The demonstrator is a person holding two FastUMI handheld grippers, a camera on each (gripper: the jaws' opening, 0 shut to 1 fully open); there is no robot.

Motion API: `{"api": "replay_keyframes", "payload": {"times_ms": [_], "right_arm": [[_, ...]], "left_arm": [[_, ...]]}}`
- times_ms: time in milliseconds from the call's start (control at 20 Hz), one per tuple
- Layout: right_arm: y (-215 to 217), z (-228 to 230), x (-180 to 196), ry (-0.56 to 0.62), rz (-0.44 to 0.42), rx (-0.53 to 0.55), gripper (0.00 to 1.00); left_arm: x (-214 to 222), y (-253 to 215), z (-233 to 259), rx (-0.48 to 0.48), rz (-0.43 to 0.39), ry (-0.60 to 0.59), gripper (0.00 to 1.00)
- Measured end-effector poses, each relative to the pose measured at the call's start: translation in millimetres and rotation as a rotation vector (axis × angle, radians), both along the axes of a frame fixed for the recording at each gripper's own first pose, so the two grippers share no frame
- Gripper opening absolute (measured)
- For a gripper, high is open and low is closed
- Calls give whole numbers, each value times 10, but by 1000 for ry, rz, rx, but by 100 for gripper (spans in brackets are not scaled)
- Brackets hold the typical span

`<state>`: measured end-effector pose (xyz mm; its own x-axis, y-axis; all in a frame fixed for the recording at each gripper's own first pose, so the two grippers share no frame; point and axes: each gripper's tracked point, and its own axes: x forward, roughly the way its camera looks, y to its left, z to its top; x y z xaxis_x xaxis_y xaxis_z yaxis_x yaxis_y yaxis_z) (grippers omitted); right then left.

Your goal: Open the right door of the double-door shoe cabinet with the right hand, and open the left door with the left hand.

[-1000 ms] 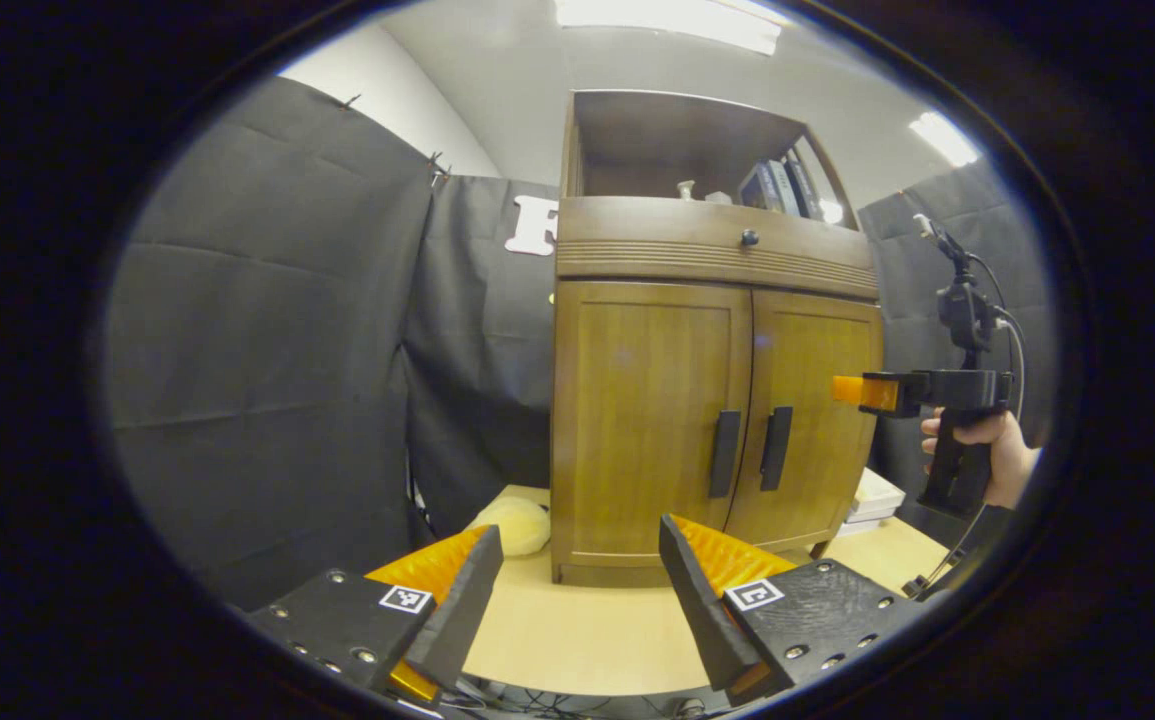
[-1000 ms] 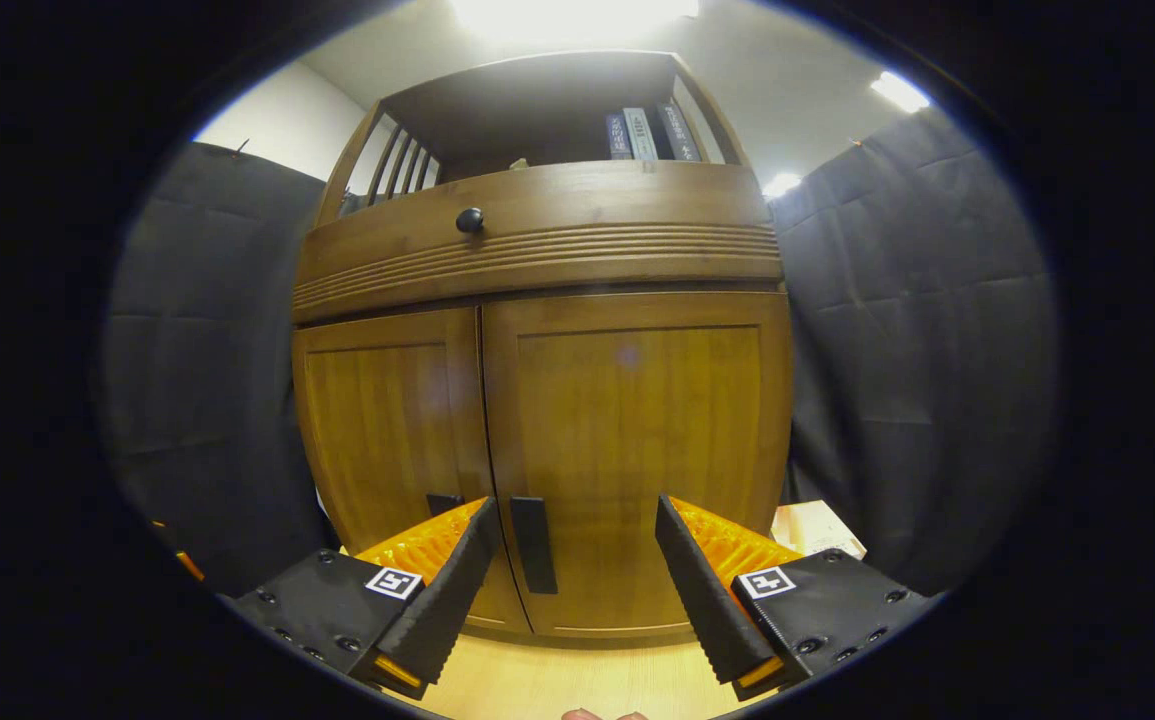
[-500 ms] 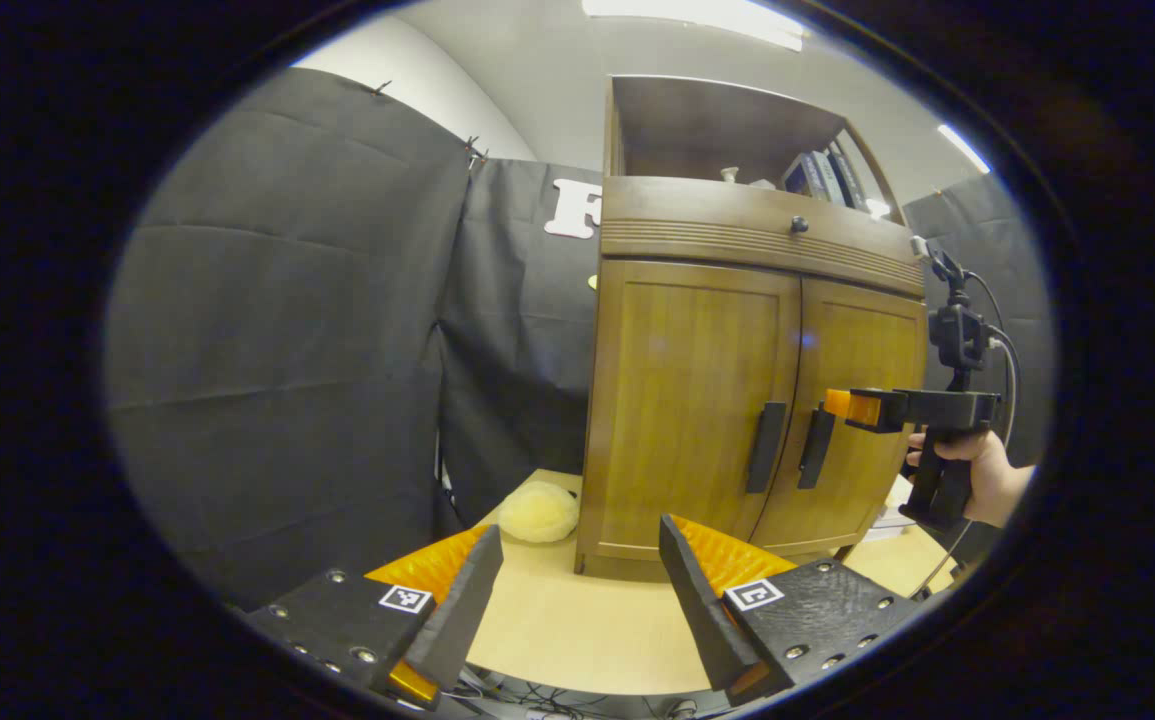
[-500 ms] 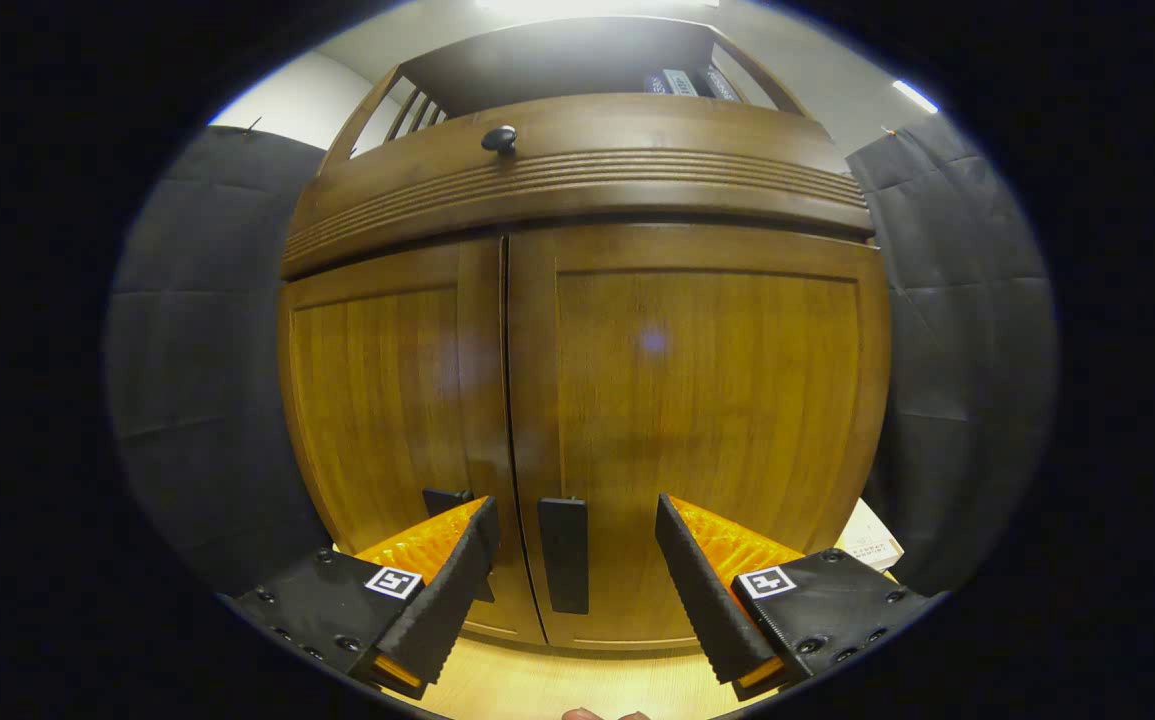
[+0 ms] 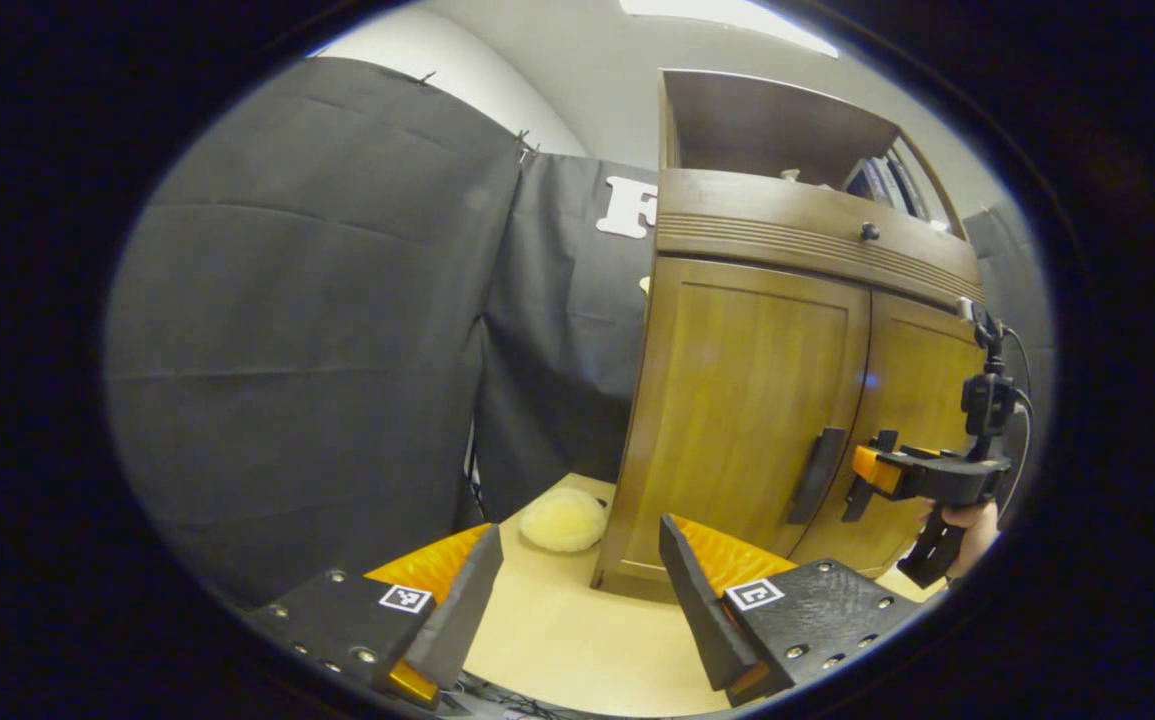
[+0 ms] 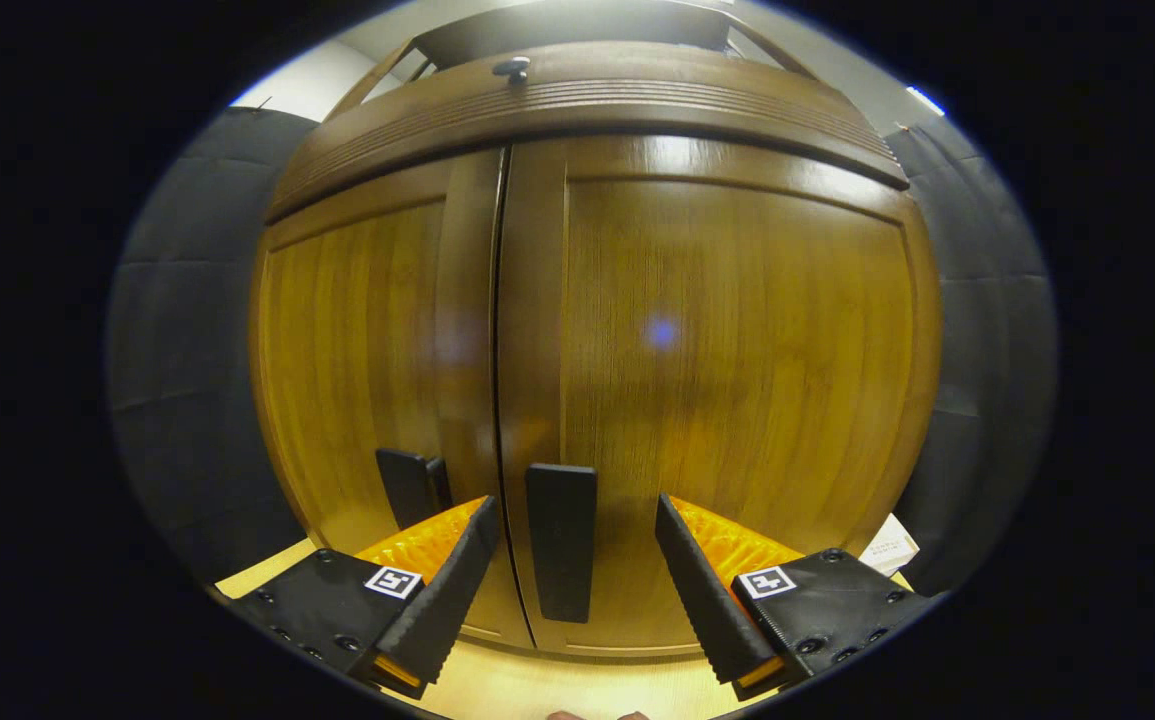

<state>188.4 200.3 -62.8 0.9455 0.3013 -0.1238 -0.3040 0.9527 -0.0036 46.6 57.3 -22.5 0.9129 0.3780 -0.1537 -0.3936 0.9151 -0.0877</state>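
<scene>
In the left gripper view, the left gripper (image 5: 577, 585) hangs over the near edge of the pale counter (image 5: 577, 640) with its jaws spread wide and nothing between them. The shoe cabinet (image 5: 787, 400) stands on the counter to the right and farther off, seen at an angle, with both doors closed. The left door (image 5: 747, 400) carries a dark vertical handle (image 5: 817, 475) near the centre seam. Farther right, the right gripper (image 5: 872, 470) is held by a hand (image 5: 967, 520) and reaches the front of the right door (image 5: 922, 420) at the level of that door's handle (image 5: 859, 478). A pale fluffy lump (image 5: 564, 519) lies on the counter just beside the cabinet's left bottom corner. Books (image 5: 887, 182) stand in the open shelf at the top of the cabinet, and a small dark knob (image 5: 869, 232) sits on the drawer front below it.

In the right gripper view, the right gripper (image 6: 572, 580) is close up to the cabinet front, jaws released. The right door's handle (image 6: 561, 540) stands upright in the gap between the two fingers; whether either finger touches it I cannot tell. The left door's handle (image 6: 409, 485) is just to the left, beyond the left finger. Both doors sit flush along the seam (image 6: 497, 350).
</scene>
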Motion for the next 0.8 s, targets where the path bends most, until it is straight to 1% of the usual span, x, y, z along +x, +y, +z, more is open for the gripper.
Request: {"api": "replay_keyframes", "payload": {"times_ms": [100, 150, 200, 300, 350, 400, 550, 600, 650, 700, 750, 800], "right_arm": [[16, -40, 99, 4, -3, -8, 97], [-5, -57, 133, 5, -16, -16, 94], [-21, -46, 126, -4, -29, -13, 89], [23, -56, 116, -9, -7, -4, 79], [72, -60, 139, 1, 15, -2, 62], [98, -91, 117, 14, 26, 5, 55], [107, -76, 112, 33, 13, 23, 36], [110, -79, 126, 23, 13, 21, 30], [110, -86, 116, 24, 14, 12, 30], [110, -74, 117, 15, 12, 13, 24], [110, -92, 114, 23, 16, 12, 22], [127, -96, 130, 24, 22, 17, 17]], "left_arm": [[44, 4, -47, 6, 10, 12, 90], [66, -5, -59, 5, 13, 18, 90], [97, 0, -86, 3, 11, 25, 89], [152, -12, -95, 4, -1, 37, 89], [175, -32, -82, 9, -11, 41, 89], [187, -62, -62, 18, -20, 45, 90], [229, -173, -32, 43, -43, 44, 91], [235, -205, -44, 46, -51, 43, 92], [241, -226, -45, 47, -60, 44, 92], [227, -254, -51, 53, -69, 49, 92], [218, -268, -63, 60, -76, 56, 92], [209, -308, -95, 67, -84, 63, 92]]}}
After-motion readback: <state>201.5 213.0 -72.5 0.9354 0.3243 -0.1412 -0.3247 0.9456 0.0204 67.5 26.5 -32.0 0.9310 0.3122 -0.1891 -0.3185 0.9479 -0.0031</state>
